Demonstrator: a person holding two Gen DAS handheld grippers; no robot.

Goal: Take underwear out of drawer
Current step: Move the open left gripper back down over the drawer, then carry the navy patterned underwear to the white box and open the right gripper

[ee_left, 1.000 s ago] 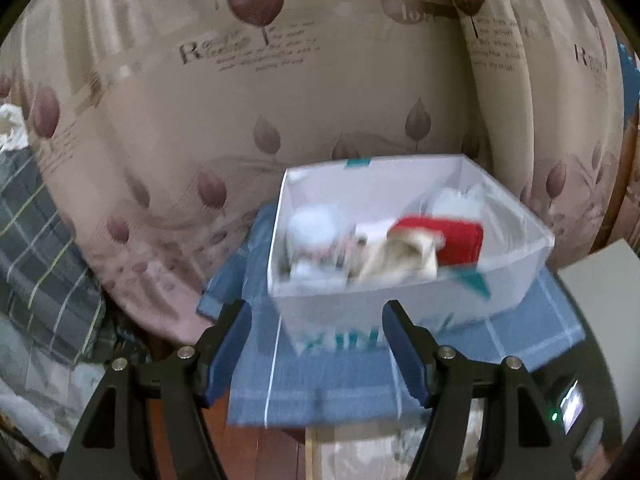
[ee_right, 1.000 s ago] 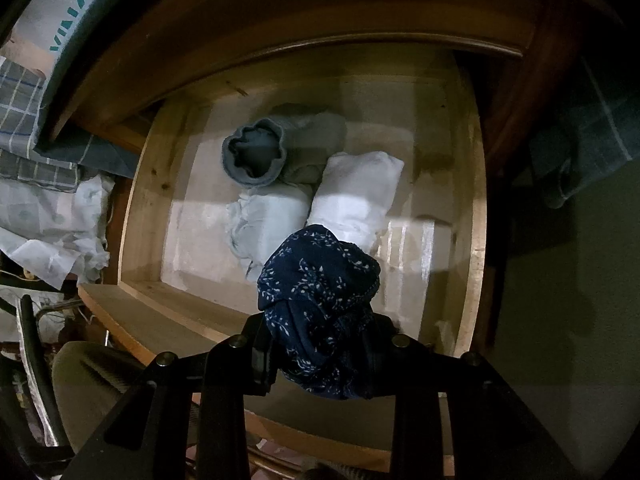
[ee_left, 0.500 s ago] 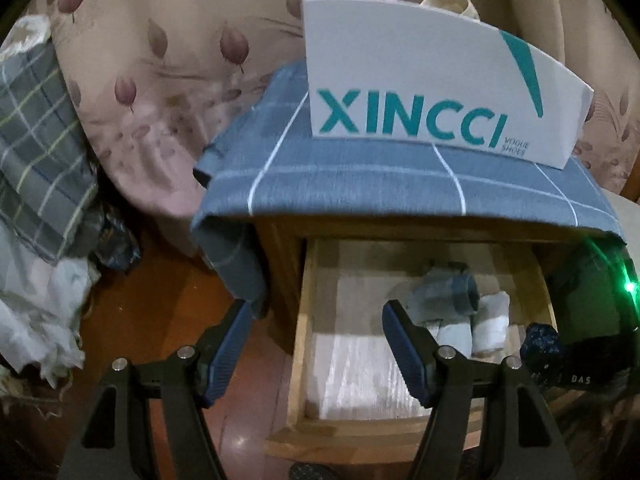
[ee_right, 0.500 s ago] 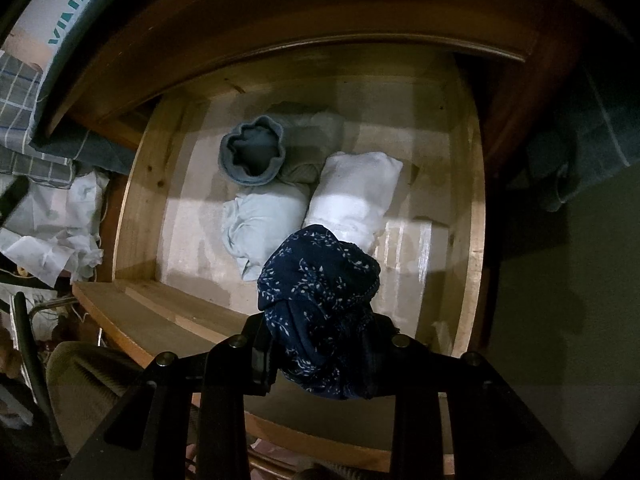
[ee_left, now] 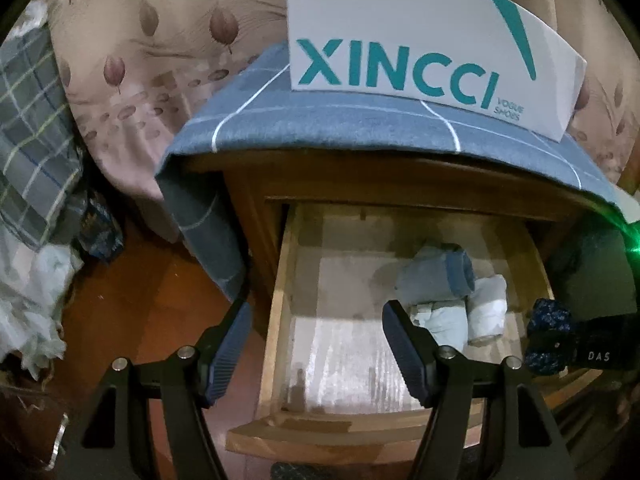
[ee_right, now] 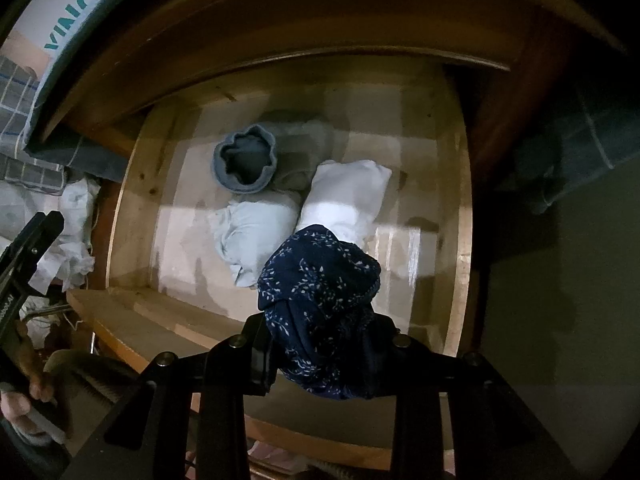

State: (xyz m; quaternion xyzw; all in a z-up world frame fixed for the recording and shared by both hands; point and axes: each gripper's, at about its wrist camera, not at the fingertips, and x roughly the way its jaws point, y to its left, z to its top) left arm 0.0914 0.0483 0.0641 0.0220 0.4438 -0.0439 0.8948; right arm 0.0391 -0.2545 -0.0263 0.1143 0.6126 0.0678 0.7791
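**A:** What's around the drawer (ee_left: 280, 280) from where you sit?

**B:** My left camera shows the wooden nightstand (ee_left: 248, 216) with a blue-grey checked cloth (ee_left: 360, 128) draped over its top and hanging down its left corner. A white shoebox (ee_left: 432, 40) stands on that cloth. Behind is a leaf-print curtain (ee_left: 160, 40), and to the left a plaid fabric (ee_left: 28, 128) over white crumpled bedding (ee_left: 28, 300). The cloth's hanging edge and the cabinet's top overhang the back of the drawer, so part of it sits in shadow.

**A:** Anything between my grippers and the clothes?

**B:** My left gripper (ee_left: 316, 344) is released, nothing between its pads, straddling the drawer's left wall. My right gripper (ee_right: 324, 344) is clenched on the dark underwear (ee_right: 320, 312), above the drawer's front right part.

**A:** Describe that piece.

**B:** Navy, with a small pale sprig print, bunched into a lump that bulges above and below the fingers. From the left camera it appears at the right edge, clear of the drawer floor.

**A:** What remains inside?

**B:** Three rolls touching each other: a grey roll (ee_right: 248, 164) with an open cuffed end, a pale blue roll (ee_right: 248, 236) before it, a white roll (ee_right: 344, 196) to the right.

**A:** Any writing?

**B:** The shoebox reads "XINCCI" in teal, with "VOGUE SHOES" small beside it. The right gripper's body shows "DAS".
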